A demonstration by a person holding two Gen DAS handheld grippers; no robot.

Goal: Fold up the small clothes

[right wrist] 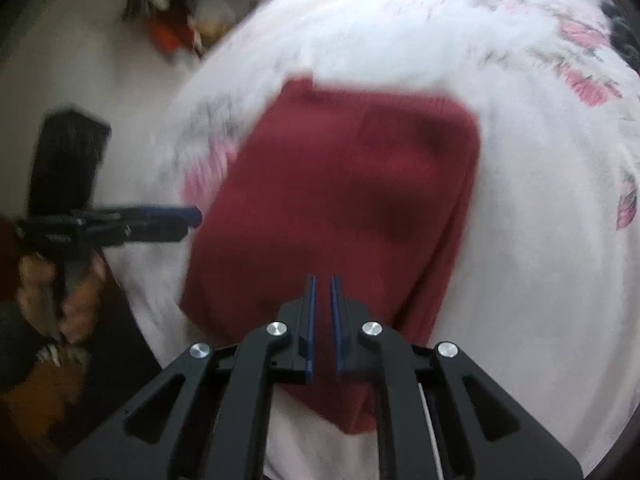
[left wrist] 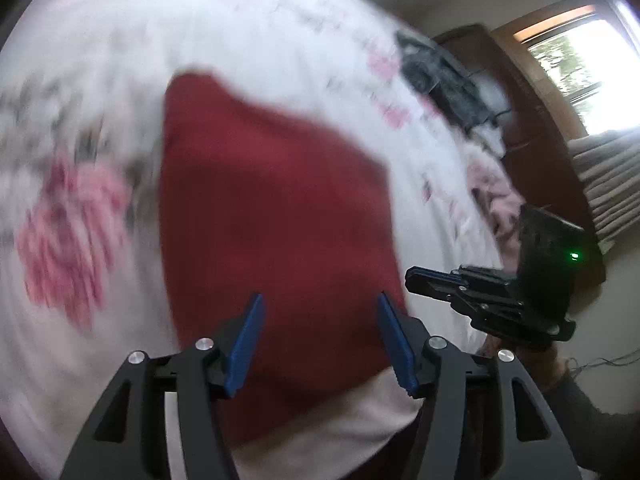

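Observation:
A dark red knit garment (left wrist: 272, 208) lies folded flat on a white bed sheet with pink flowers (left wrist: 100, 80). My left gripper (left wrist: 320, 295) hovers open over the garment's near edge, with nothing between its blue pads. My right gripper (left wrist: 416, 276) is at the garment's right side, fingers together. In the right wrist view the garment (right wrist: 340, 200) fills the middle, and the right gripper (right wrist: 323, 278) sits over its near part with only a thin slit between the pads and no cloth in it. The left gripper (right wrist: 192, 216) comes in from the left, held by a hand (right wrist: 52, 280).
A dark heap of clothes (left wrist: 440, 76) lies at the far edge of the bed. Brown wooden furniture (left wrist: 532, 120), a window (left wrist: 580, 64) and a striped curtain (left wrist: 612, 184) stand behind. Blurred objects (right wrist: 168, 20) lie on the floor beyond the sheet (right wrist: 540, 240).

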